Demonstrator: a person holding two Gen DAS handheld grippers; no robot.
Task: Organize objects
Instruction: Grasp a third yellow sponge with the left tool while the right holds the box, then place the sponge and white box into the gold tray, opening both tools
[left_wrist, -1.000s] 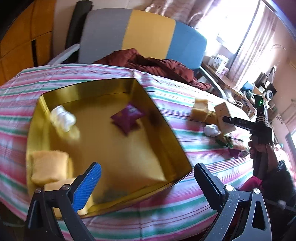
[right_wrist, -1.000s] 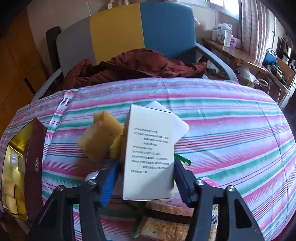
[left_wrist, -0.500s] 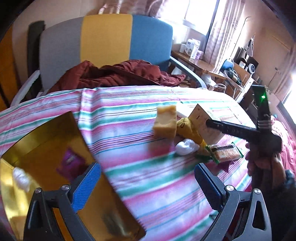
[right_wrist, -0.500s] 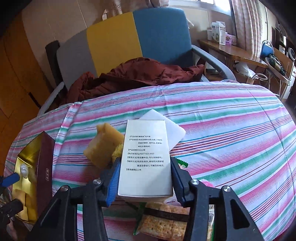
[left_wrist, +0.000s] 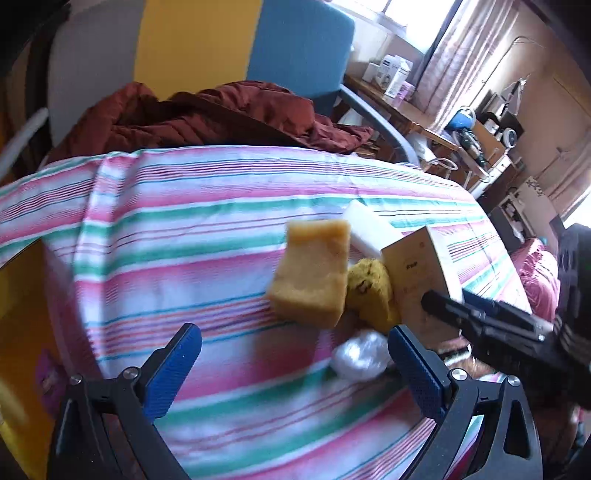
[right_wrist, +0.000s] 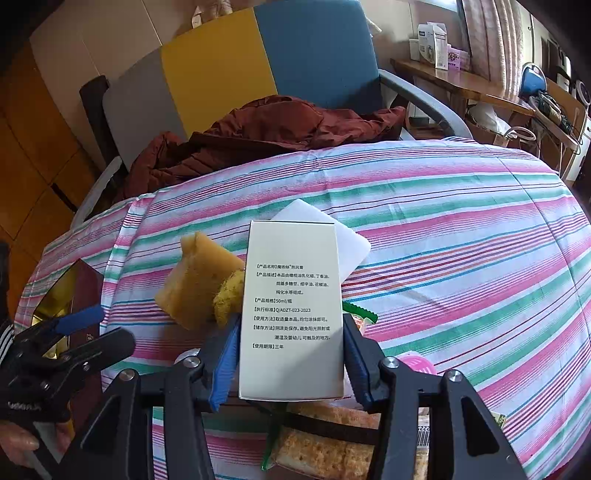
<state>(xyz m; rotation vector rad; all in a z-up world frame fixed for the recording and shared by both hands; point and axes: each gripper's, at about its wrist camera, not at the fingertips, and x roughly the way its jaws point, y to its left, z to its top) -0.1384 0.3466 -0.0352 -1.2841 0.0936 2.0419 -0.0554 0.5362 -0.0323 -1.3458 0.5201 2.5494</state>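
The right gripper (right_wrist: 290, 363) has its blue pads on both sides of the cream carton (right_wrist: 291, 310), but the jaws are opening a touch, so that grip looks marginal. The carton stands mid-table on the striped tablecloth (right_wrist: 461, 236), among the clutter. It's tall and light, so it could easily tip into the yellow sponge block (right_wrist: 195, 280) or onto the cracker packet (right_wrist: 325, 450) below. The left gripper (left_wrist: 295, 365) hangs wide and empty beside the sponge and a white wad (left_wrist: 356, 356), near enough to knock them.
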